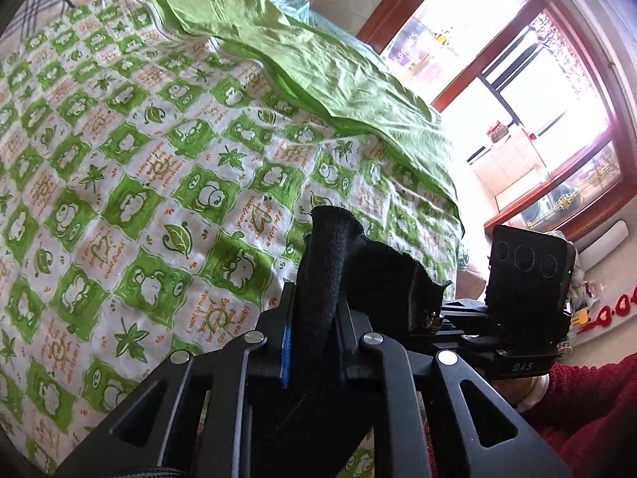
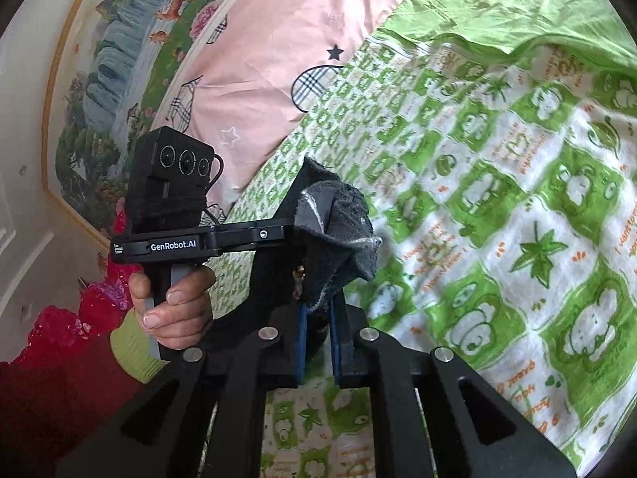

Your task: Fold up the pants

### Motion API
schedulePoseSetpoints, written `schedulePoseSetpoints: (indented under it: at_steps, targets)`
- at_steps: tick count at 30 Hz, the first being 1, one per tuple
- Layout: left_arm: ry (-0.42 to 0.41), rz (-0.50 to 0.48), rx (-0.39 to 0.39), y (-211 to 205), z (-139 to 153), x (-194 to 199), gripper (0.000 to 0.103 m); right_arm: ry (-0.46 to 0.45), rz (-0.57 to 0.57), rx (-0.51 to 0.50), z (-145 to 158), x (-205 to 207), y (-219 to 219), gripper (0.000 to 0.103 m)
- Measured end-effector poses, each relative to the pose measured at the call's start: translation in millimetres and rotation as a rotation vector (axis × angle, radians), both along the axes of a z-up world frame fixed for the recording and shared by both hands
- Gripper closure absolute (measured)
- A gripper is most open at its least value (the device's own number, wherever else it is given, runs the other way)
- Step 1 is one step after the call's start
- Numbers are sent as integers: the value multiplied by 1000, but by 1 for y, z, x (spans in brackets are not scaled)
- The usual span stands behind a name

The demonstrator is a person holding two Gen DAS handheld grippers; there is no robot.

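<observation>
The pants are black fleecy cloth, held up above the bed. My left gripper is shut on a bunched edge of them; the cloth sticks up between its fingers. My right gripper is shut on another bunched edge of the pants, dark grey there, with a small metal fastener hanging at its left. In the left wrist view the right gripper's body sits close at the right, with cloth stretched between the two. In the right wrist view the left gripper's body is close at the left, held by a hand.
Below lies a bed with a green-and-white frog-print quilt. A plain green sheet is folded back at its far side. A pink pillow lies beyond. A window and a wall painting border the bed.
</observation>
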State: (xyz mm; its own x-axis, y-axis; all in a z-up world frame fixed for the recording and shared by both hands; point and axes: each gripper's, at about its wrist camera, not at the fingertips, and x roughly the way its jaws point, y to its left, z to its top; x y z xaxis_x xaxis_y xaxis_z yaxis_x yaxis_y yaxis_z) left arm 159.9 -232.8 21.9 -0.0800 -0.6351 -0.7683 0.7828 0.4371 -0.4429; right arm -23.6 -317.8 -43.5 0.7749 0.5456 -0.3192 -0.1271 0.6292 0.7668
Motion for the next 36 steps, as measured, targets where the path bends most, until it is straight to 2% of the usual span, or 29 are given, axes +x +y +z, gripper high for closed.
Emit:
schedulePoseSetpoints:
  at_steps: [9, 16, 25, 27, 29, 36]
  targets:
    - [-75, 113, -108, 76, 56, -23, 88, -136, 186, -12, 51, 10, 49, 92]
    - [-127, 207, -146, 135, 73, -45, 88, -162, 307, -33, 70, 20, 94, 92]
    - [-113, 364, -198, 217, 55, -62, 88, -136, 431, -92, 67, 33, 153, 92]
    - [-103, 399, -196, 233, 46, -65, 88, -121, 454, -113, 62, 36, 166, 92]
    - [-93, 424, -190, 244, 37, -65, 95, -103, 478, -132, 56, 40, 179, 92]
    - [-31, 522, -161, 283, -5, -69, 95, -51, 534, -209, 37, 45, 216, 91]
